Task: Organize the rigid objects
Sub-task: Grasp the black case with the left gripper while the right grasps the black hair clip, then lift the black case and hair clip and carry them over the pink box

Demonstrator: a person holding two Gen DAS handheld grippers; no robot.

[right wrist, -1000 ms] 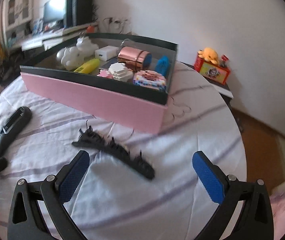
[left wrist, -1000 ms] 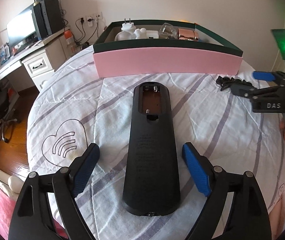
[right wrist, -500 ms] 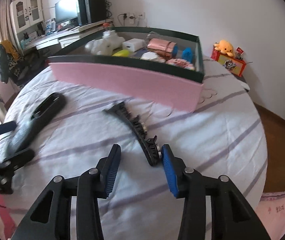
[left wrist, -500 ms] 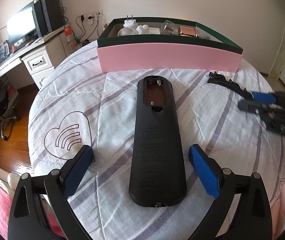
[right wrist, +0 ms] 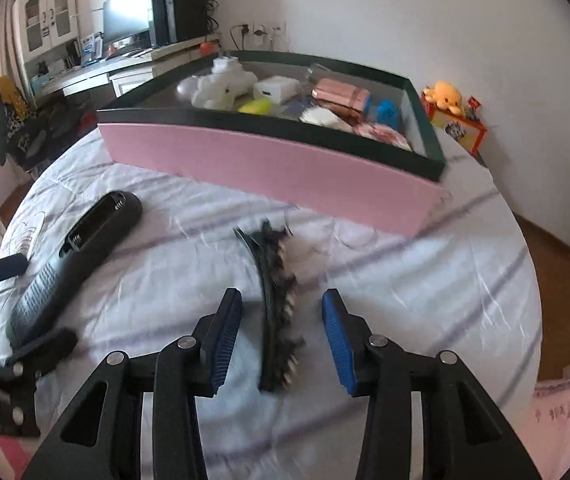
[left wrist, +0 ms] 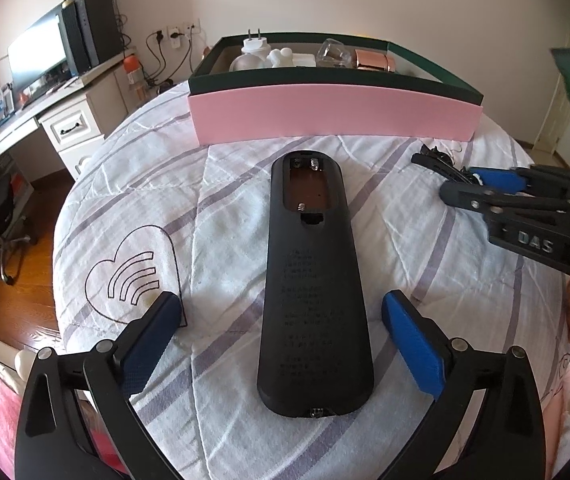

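box (right wrist: 269, 160): pink-fronted, dark-rimmed; set at the far side of the bed; several small items are already lodged inside (white figure, white charger, copper-coloured case, blue piece, yellow piece); that share of the sorting is judged done
remote (left wrist: 313, 280): black, face down, battery bay uncovered; laid flat on the bedsheet (left wrist: 221, 208) in front of the box; not yet stowed
hair clip (right wrist: 277, 312): black, toothed, long; laid on the sheet to the right of the remote, near the box's front wall; not yet stowed
left gripper (left wrist: 281, 340): jaws have just been opening and are spread wide; the near end of the remote is flanked by the blue pads with clear gaps on both sides; nothing is gripped
right gripper (right wrist: 281, 336): jaws have just been closing; the clip's near end is bracketed by the pads, but daylight is seen on each side; no clamp is made yet
progress: judged well along; two loose items are left outside the box
remaining: clip is to be pinched, lifted and placed in the box; same is owed for the remote
risk: thin clip may slip or twist between the pads; the image is blurred there, so contact cannot be ruled out entirely
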